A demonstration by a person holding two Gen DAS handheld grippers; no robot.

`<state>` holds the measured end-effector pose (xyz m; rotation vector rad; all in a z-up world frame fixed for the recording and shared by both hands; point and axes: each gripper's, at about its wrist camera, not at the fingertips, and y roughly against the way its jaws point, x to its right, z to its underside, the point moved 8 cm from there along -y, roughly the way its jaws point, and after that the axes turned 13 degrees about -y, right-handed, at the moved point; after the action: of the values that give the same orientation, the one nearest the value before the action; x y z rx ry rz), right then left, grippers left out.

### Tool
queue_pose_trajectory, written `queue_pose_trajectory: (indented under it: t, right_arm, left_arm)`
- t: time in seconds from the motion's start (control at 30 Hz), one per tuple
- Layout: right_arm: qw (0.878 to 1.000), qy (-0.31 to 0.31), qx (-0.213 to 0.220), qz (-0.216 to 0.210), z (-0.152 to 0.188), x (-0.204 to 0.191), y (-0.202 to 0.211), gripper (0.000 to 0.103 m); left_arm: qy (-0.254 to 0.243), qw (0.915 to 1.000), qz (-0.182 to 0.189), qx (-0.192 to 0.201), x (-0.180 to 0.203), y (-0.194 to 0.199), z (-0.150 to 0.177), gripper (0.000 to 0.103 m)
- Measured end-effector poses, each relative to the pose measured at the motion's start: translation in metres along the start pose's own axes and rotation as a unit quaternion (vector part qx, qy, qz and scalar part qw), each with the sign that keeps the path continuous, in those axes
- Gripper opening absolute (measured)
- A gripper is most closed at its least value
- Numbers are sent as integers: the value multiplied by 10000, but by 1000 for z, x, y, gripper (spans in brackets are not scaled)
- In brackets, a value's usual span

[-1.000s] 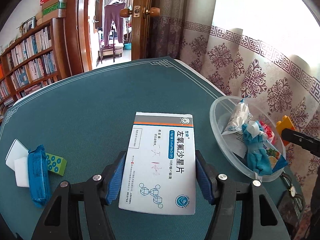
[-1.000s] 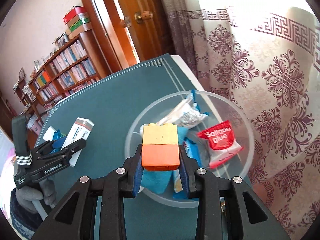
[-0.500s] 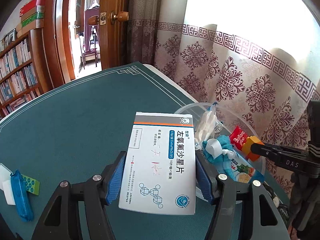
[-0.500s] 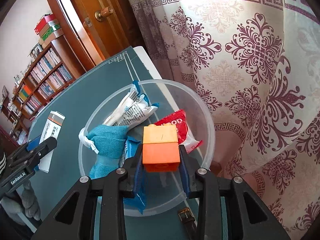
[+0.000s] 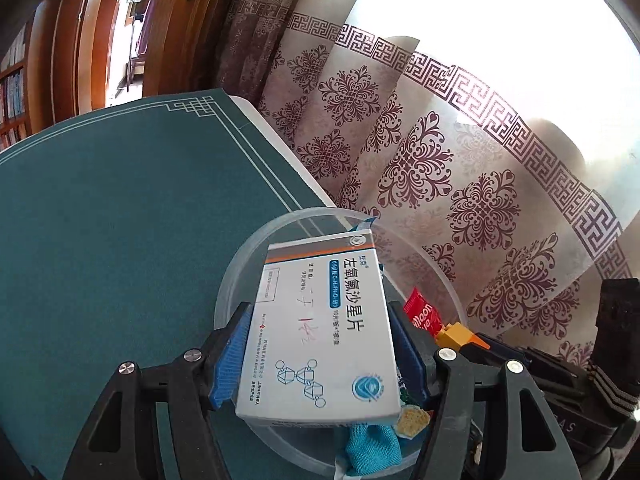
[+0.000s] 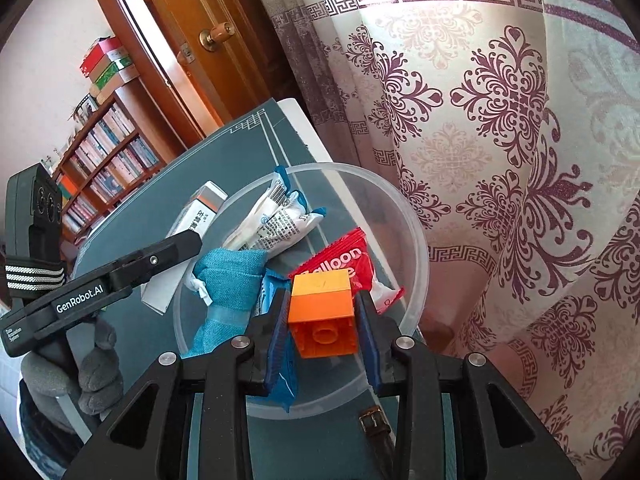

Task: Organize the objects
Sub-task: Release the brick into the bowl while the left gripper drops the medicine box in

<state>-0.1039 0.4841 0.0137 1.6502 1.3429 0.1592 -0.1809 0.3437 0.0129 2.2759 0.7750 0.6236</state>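
My left gripper (image 5: 320, 356) is shut on a white medicine box (image 5: 320, 332) with blue and orange print, held over the left side of a clear plastic bowl (image 5: 240, 264). My right gripper (image 6: 322, 320) is shut on an orange and yellow toy block (image 6: 322, 312), held over the bowl's near part (image 6: 404, 216). In the bowl lie a white wipes packet (image 6: 276, 220), a teal cloth (image 6: 228, 280), a blue wrapper (image 6: 276, 284) and a red balloon glue sachet (image 6: 352, 256). The left gripper (image 6: 120, 276) with the box (image 6: 200, 208) also shows in the right wrist view.
The bowl stands at the right edge of a green table mat (image 5: 100, 220), close to a patterned curtain (image 5: 440, 168). A brown strap with a buckle (image 6: 374, 424) lies in front of the bowl. A wooden door (image 6: 208, 40) and a bookshelf (image 6: 104, 152) stand behind.
My left gripper has carried the medicine box to the right, from beside the bowl to above it. My right gripper has stayed over the bowl with the block, a little lower.
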Motion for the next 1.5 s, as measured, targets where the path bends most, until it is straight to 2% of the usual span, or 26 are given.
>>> queue_pose_trajectory:
  t: [0.1, 0.3, 0.5, 0.6, 0.7, 0.8, 1.0, 1.2, 1.4, 1.5]
  right_arm:
    - [10000, 21, 19, -9, 1, 0, 1, 35]
    - [9999, 109, 65, -56, 2, -6, 6, 35]
    - [9995, 249, 158, -110, 2, -17, 15, 35]
    - [9992, 312, 210, -109, 3, -21, 18, 35]
    - [9991, 329, 233, -101, 4, -23, 20, 35]
    - [9992, 309, 245, -90, 4, -23, 21, 35]
    - [9992, 306, 267, -49, 5, -22, 25, 35]
    - [9991, 339, 257, -63, 7, -27, 26, 35]
    - [9987, 386, 301, -104, 8, -36, 32, 35]
    - [9983, 469, 327, -138, 10, -46, 36, 35]
  left_arm:
    - [167, 9998, -56, -9, -6, -2, 4, 84]
    - [261, 9994, -181, 135, -16, 13, 4, 84]
    - [352, 9978, -187, 527, -18, 42, -1, 88]
    - [416, 9958, -507, 633, -29, 49, -5, 88]
    - [363, 9935, -980, 456, -42, 40, -2, 88]
    - [132, 9918, -1251, 232, -44, 24, 5, 88]
    - [95, 9912, -1317, 32, -41, 5, 14, 88]
    - [64, 9885, -1504, -126, -48, 3, 24, 88]
    - [86, 9891, -1468, -50, -48, 19, 26, 91]
    - [-49, 9864, -1639, 97, -47, 34, 26, 94]
